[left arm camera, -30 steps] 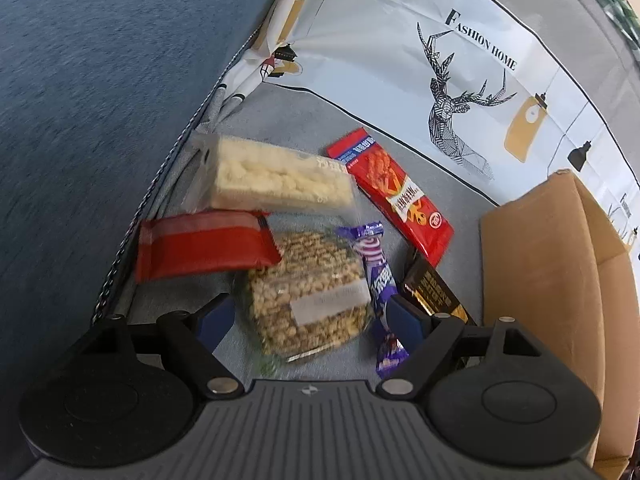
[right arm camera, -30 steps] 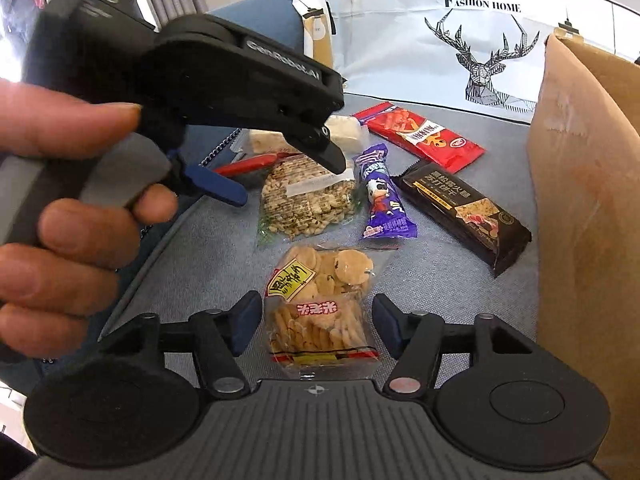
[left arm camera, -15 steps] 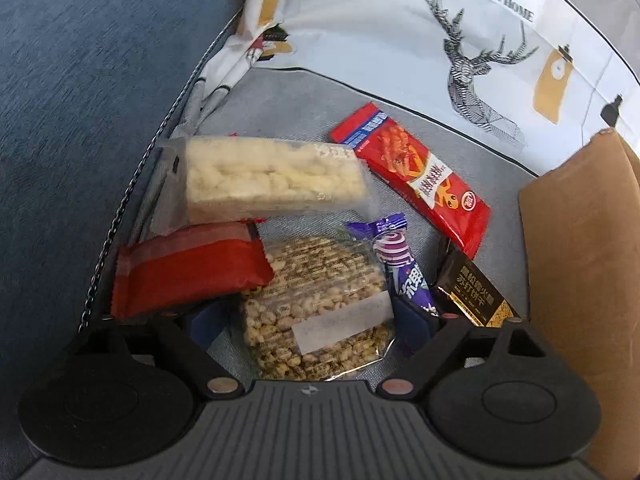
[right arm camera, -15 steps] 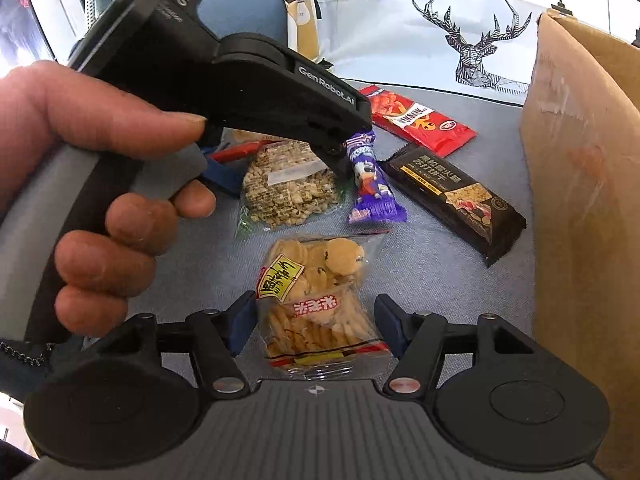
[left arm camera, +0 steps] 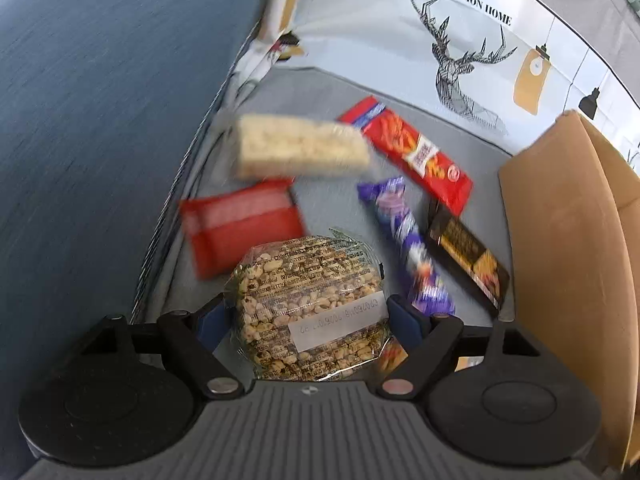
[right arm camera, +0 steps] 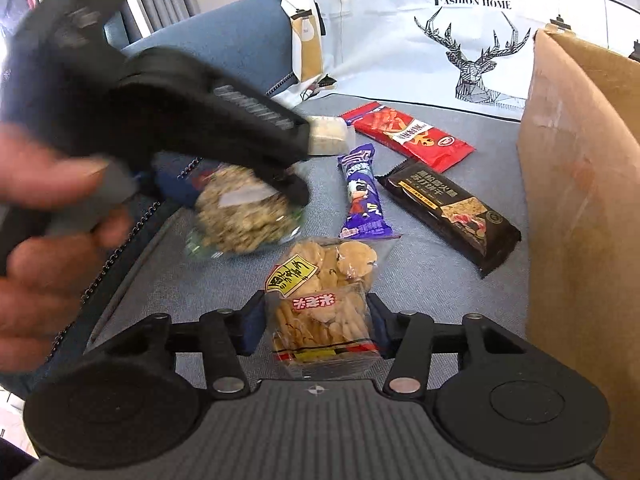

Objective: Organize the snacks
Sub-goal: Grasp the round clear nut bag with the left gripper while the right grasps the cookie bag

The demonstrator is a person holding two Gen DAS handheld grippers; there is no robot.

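We find the left gripper (left arm camera: pixel 308 316) clenched on the clear-wrapped block of puffed grain (left arm camera: pixel 310 312), lifted off the grey fabric surface (right arm camera: pixel 420 272). We judge it light, stiff, crushable; its flat sides suit. The right gripper (right arm camera: pixel 316 320) jaws are closing around the clear crinkly bag of rice crackers (right arm camera: pixel 320 300): fragile, slippery film.
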